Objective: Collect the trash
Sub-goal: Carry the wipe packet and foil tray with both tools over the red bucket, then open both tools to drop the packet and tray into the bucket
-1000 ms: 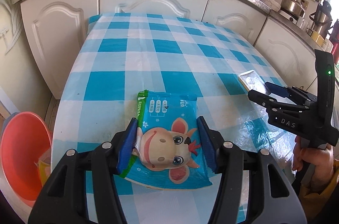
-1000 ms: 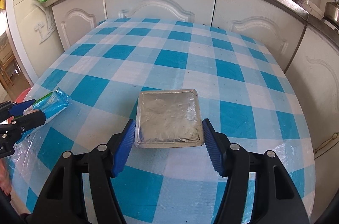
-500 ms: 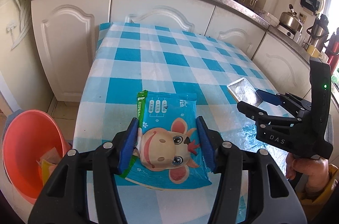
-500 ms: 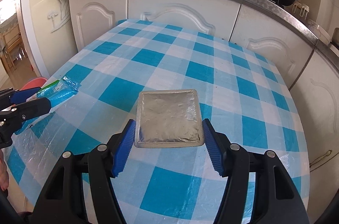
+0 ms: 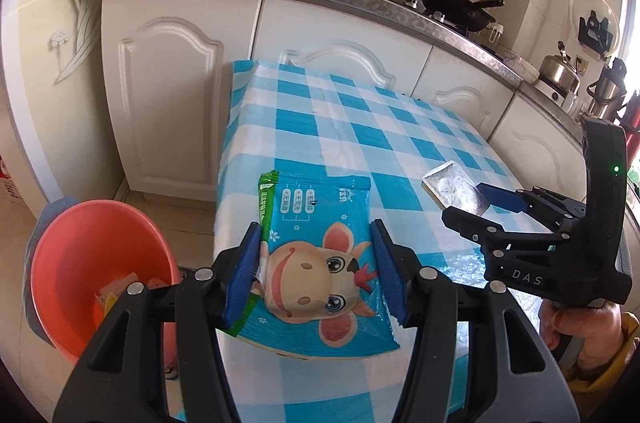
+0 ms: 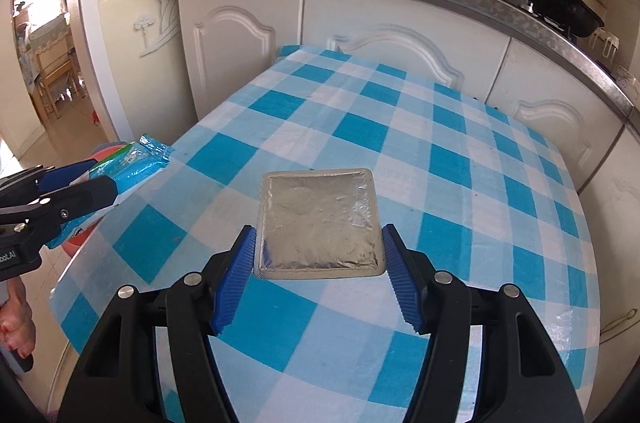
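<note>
Left gripper (image 5: pixel 316 271): tilted down, clamped on cartoon packet (image 5: pixel 320 263), above table (image 5: pixel 360 127) edge beside red bin (image 5: pixel 92 263). Right gripper (image 6: pixel 318 271): tilted down, clamped on foil pack (image 6: pixel 318 223) over table.

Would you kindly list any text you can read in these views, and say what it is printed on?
"DAS": white letters on the right gripper body.
Chinese print on the blue cartoon wet-wipe packet held in the left gripper: too small to read.
Foil packet: no text.
</note>
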{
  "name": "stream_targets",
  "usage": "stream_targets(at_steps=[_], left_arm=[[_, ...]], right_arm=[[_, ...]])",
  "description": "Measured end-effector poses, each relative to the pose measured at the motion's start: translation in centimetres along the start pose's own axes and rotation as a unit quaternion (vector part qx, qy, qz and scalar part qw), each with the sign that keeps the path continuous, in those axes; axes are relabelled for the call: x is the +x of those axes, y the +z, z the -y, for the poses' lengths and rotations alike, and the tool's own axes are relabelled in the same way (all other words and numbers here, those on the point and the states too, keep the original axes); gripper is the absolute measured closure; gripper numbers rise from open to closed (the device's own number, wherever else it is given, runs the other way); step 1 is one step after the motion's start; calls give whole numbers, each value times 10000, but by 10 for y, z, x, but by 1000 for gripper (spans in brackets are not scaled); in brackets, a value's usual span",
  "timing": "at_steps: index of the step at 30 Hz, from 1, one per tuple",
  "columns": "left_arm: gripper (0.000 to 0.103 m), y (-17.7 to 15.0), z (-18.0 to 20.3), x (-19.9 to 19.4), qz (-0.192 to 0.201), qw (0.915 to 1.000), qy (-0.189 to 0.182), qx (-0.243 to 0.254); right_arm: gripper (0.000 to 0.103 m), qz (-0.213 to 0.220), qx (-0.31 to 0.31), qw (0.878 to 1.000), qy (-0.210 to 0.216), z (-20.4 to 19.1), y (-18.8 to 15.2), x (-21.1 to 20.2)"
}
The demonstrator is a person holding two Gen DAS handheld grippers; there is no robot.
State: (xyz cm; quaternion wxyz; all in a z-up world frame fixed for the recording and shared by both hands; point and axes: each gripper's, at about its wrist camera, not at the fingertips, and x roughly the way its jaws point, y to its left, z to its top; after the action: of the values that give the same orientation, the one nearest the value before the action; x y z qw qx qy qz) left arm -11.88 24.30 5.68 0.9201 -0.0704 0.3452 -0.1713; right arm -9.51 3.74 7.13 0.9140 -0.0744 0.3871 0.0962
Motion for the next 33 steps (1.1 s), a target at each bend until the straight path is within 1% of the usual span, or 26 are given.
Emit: stream_targets(at_steps=[5,9,12,16,20,22,25,28,30,32,33], left_arm=[[47,-3,-35,-19,156,9991,279,-275],[47,-4,-72,-34,286,9959,624,-588],[47,-6,-104,-43,344,9910,946,-887],[47,-14,-142,-48,316,9823,1346,-1265],[47,-24,-171,-45,263,9751,1553,-1559],[47,-29,-180,-41,205,9727,1630,-1641],[47,-36,-194,-34,132,9693,1655,-1812],[47,-43,-207,-23,25,9652,1744,-1950],[47,-47,-215,-17,-53,9629,1779,-2026],[46,-50,-221,-7,-173,9615,1795,-2075],[44,-50,-222,-3,-210,9616,1808,-2053]], right_arm=[[39,-39,-121,9986,507,-33,17,3],[39,-69,-276,9944,1017,-67,36,8],[39,-98,-513,9900,1312,-98,50,14],[39,-146,-870,9821,1663,-140,67,24],[39,-247,-1106,9742,1953,-177,77,39],[39,-330,-1233,9710,2023,-194,79,49],[39,-477,-1419,9661,2104,-217,80,64],[39,-652,-1567,9621,2136,-237,80,81],[38,-731,-1608,9619,2086,-244,78,94],[32,-759,-1593,9651,1935,-247,78,104],[26,-761,-1510,9666,1926,-245,78,108]])
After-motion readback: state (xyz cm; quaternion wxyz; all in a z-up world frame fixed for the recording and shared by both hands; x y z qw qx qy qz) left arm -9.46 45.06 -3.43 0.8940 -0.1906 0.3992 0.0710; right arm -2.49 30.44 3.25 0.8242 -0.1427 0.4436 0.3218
